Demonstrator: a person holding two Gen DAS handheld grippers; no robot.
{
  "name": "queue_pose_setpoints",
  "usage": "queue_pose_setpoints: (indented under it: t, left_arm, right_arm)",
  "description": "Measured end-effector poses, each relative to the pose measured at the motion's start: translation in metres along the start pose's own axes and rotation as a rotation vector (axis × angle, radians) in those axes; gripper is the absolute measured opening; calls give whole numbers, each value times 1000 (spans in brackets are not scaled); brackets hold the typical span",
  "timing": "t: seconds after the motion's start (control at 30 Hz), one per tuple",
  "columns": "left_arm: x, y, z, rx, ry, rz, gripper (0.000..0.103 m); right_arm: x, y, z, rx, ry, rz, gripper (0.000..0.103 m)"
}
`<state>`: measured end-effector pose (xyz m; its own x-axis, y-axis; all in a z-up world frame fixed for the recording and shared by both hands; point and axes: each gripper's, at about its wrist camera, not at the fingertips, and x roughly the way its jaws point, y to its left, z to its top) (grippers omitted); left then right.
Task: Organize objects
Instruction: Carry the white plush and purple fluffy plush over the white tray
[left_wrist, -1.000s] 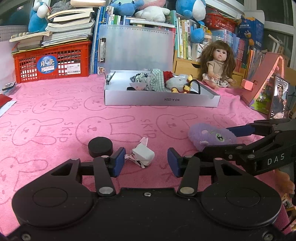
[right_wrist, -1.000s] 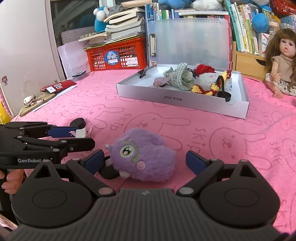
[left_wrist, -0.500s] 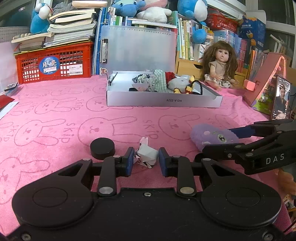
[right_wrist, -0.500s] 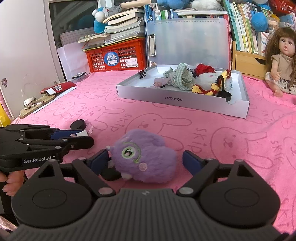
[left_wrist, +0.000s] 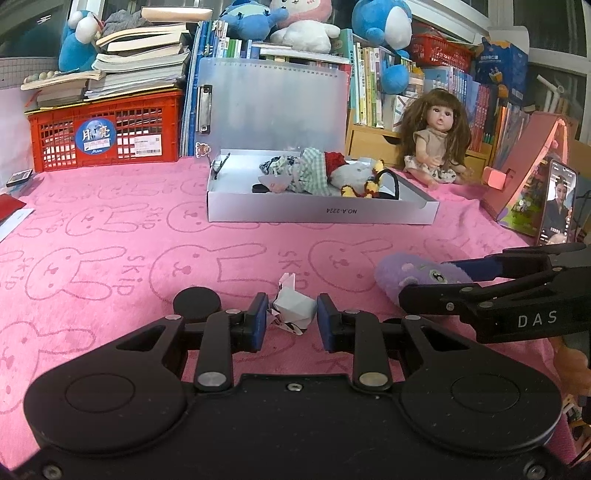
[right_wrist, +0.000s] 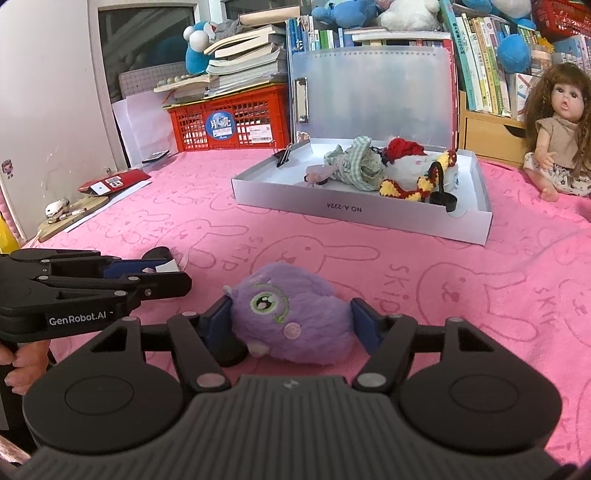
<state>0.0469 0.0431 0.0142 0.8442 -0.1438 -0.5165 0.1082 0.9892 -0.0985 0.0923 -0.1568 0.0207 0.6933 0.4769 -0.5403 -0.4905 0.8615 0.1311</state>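
On my left wrist view the left gripper (left_wrist: 289, 319) has its blue-padded fingers (left_wrist: 258, 320) drawn close on either side of a small white folded-paper figure (left_wrist: 293, 308) that sits on the pink towel printed with rabbit outlines and "SKiP" (left_wrist: 110, 258); the pads sit against the paper, so I read it as gripped. A flat round black disc (left_wrist: 197, 303) lies just left of that gripper. To the right I see the right gripper's side, lettered "DAS" (left_wrist: 537, 319). On the right wrist view the right gripper (right_wrist: 291, 325) is closing its fingers (right_wrist: 364, 321) around a fuzzy purple plush creature with a green-ringed eye (right_wrist: 291, 325), and both pads already touch its fur. The left gripper's body there reads "GenRobot.AI" (right_wrist: 77, 318), with a person's hand (right_wrist: 22, 365) on its handle. Farther back, in the middle, stands an open white cardboard tray (right_wrist: 354, 212) printed "NO.A-2224" upside down, holding cloth and knitted toys. A red plastic crate (left_wrist: 107, 136) at far left carries a round blue sticker marked "Moon". A long-haired doll in a beige dress (left_wrist: 436, 144) sits far right.
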Motion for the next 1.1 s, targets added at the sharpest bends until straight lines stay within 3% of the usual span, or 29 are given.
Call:
queue_pose_setpoints:
  t: [0.63,0.93,1.1]
  left_arm:
    - [9,-8,23,6,-2,3,27]
    - [16,-9,46,12,-31,5,27]
    - [23,-8,58,4,-33,1,27]
  right_arm:
    - [-11,-17,9,54,-59,-70,70]
    - [-12,-40,19,138,-77,-141,70]
    - [-15,-46,27,123,-99,-176,70]
